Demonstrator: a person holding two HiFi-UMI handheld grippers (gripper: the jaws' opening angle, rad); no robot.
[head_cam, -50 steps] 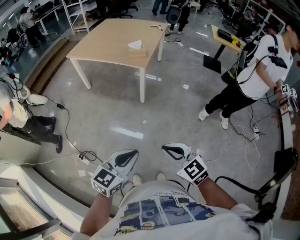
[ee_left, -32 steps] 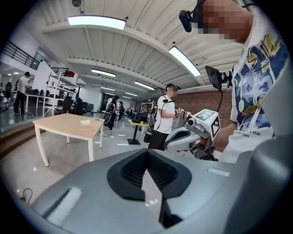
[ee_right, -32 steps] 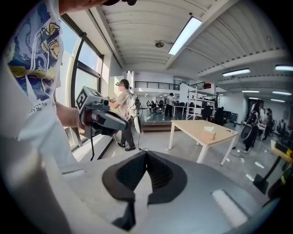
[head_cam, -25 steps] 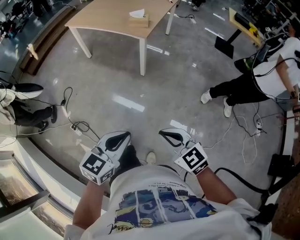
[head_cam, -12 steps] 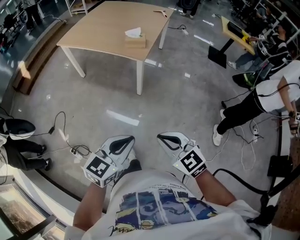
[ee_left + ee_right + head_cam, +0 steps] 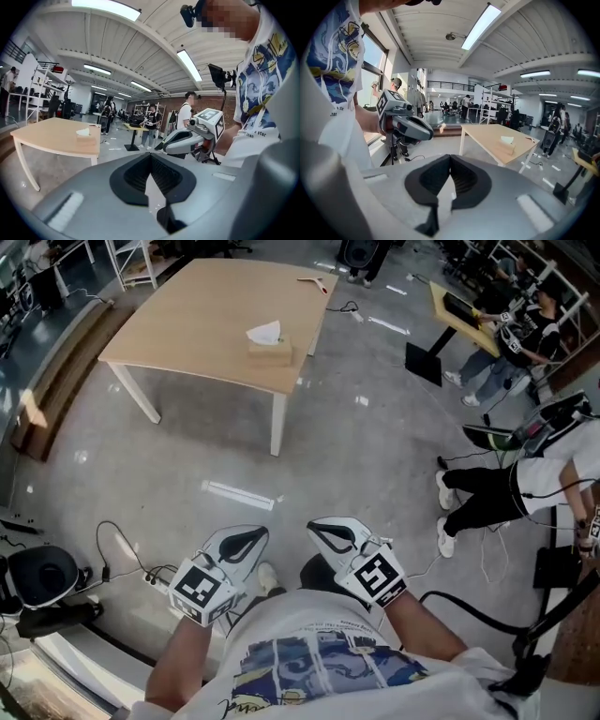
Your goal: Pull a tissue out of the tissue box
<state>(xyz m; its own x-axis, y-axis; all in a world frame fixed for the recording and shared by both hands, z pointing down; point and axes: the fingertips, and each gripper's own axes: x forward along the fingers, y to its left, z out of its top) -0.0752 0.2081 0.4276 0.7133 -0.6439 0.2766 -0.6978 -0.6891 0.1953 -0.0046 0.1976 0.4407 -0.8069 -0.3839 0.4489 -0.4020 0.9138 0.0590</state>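
Tissue box [image 6: 270, 353] of tan cardboard, with a white tissue [image 6: 264, 332] standing out of its top, sits on the pale wooden table [image 6: 178, 324]. It is near the table edge that faces the person and well apart from both grippers.

The left gripper [image 6: 253, 536] has its black pads [image 6: 131, 178] pressed together at the tips, with nothing between them. The right gripper [image 6: 321, 529] is the same: its pads [image 6: 472, 182] meet at the tip and it is empty. Both have smooth grey shells. They are held side by side, close in front of the person's white printed T-shirt [image 6: 319, 652], and point ahead toward the table. A black-and-white marker cube [image 6: 199, 591] rides at the back of the left one, and a second cube [image 6: 377, 576] at the back of the right.

Glossy grey concrete floor [image 6: 356, 446] lies between the person and the table. Black cables [image 6: 127, 554] trail across the floor at the left. At the right a bystander in a white top and black trousers [image 6: 506, 488] stands bent over.
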